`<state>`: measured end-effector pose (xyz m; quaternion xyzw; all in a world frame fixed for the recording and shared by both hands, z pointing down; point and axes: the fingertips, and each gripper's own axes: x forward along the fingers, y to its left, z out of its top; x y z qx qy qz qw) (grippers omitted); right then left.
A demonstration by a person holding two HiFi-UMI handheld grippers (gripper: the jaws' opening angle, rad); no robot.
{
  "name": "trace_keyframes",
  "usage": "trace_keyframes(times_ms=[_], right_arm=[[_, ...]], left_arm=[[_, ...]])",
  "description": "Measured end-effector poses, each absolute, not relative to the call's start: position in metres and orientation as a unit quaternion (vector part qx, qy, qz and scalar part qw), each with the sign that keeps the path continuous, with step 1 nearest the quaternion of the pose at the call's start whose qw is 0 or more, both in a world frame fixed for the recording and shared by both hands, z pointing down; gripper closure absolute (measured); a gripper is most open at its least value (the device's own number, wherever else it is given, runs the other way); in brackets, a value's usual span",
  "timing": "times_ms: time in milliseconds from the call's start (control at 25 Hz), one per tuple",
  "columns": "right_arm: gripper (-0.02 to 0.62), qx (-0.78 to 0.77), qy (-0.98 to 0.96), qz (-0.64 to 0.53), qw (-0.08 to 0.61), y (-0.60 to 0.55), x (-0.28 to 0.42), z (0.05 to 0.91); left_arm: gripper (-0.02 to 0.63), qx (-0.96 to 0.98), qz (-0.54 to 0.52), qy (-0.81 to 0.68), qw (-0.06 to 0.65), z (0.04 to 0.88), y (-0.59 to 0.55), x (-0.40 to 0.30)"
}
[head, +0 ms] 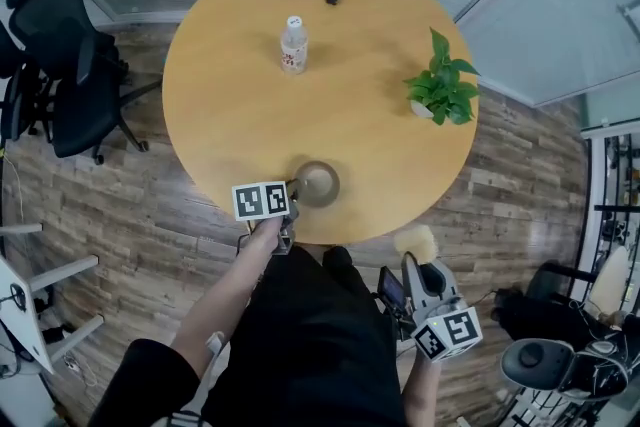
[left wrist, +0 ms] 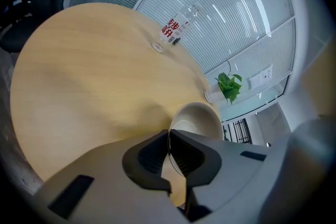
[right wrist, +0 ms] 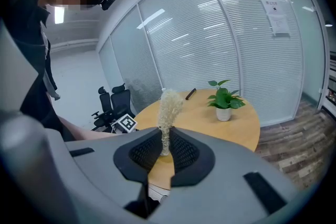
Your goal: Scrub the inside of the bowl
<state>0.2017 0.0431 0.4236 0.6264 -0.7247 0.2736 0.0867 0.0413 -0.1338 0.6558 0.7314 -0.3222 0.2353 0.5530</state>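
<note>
The bowl (head: 318,183) is sitting at the near edge of the round table (head: 225,105), directly in front of the person. The left gripper (left wrist: 168,137) is pinching its rim, 1 jaw inside and 1 outside, probably bracing it against sliding. The right gripper (right wrist: 165,147) is clamping the stem of a pale fibrous brush (right wrist: 169,105), hanging off the table beside the person, well apart from the bowl. That fits scrubbing about to start or already finished.

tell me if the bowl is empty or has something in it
Empty. The bowl shows only a bare pale inside in the left gripper view; the brush is away from it, in the right gripper.
</note>
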Motion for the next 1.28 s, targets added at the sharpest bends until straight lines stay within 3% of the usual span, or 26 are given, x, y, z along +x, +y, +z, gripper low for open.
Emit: trace_keyframes(times_ms=[680,1040,1280], right_arm=[[0.555,0.328,-0.886,0.268,0.189,0.003,0.113,0.46],[0.555,0.25,-0.888,0.255,0.291,0.021,0.091,0.492],[0.555,0.248,-0.872,0.298,0.298,0.029,0.082,0.504]], left_arm=[[0.584,0.739,0.176,-0.504,0.411,0.524,-0.078,-0.006],[0.584,0.713,0.181,-0.565,0.374,0.507,-0.016,0.005],[0.584,0.712,0.196,-0.572,0.358,0.503,0.011,0.022]])
